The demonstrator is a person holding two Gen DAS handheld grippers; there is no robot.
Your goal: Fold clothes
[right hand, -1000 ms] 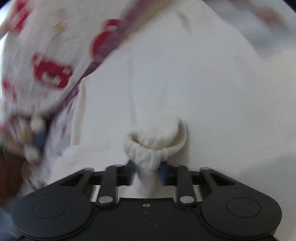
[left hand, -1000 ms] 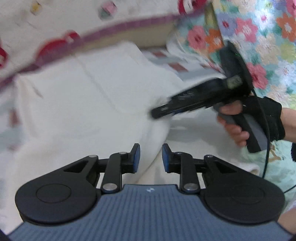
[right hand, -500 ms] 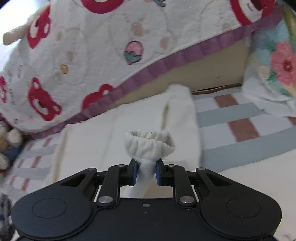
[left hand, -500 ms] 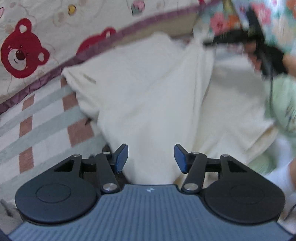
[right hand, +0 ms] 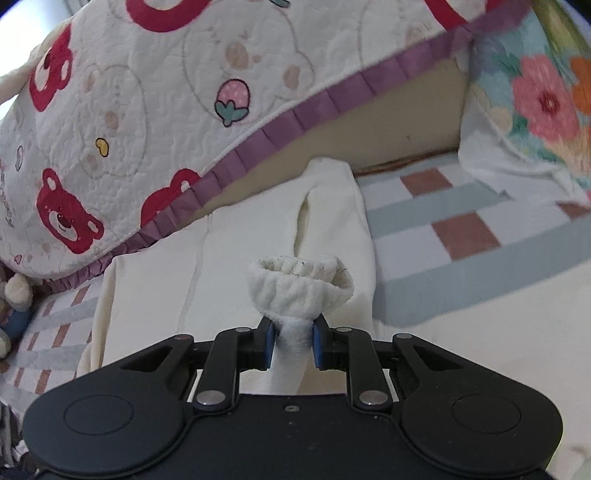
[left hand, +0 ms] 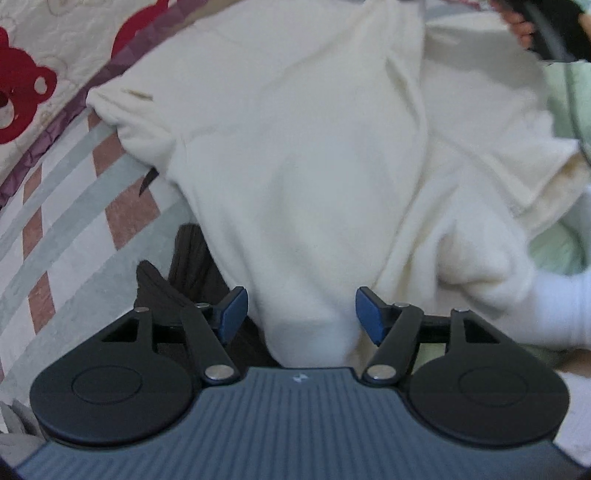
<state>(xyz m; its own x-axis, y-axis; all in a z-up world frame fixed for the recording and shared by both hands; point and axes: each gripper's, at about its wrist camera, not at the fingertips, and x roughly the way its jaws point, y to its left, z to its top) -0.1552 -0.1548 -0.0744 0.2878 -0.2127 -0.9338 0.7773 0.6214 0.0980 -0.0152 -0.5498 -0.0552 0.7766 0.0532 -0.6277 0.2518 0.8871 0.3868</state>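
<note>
A cream fleece garment (left hand: 314,166) lies spread on the bed, and a rounded fold of it reaches down between the blue pads of my left gripper (left hand: 301,317). Those jaws are opening and the pads stand clear of the cloth on both sides. My right gripper (right hand: 293,339) is shut on the garment's ribbed cuff (right hand: 299,288), which bunches up above the pads; the sleeve hangs back down to the cream garment (right hand: 155,277) behind. In the left wrist view a hand with the right gripper's handle (left hand: 535,26) shows at the top right corner.
A dark ribbed garment (left hand: 177,280) lies under the cream one near my left pad. A bear-print quilt (right hand: 147,110) with a purple frill is piled behind, floral bedding (right hand: 543,99) at the right. The checked sheet (right hand: 461,229) covers the bed. Pale green cloth (left hand: 565,240) lies at right.
My left gripper has opened from nearly shut and dropped closer to the cream garment, tilting downward. The right gripper has carried the cuff up and away toward the far right.
</note>
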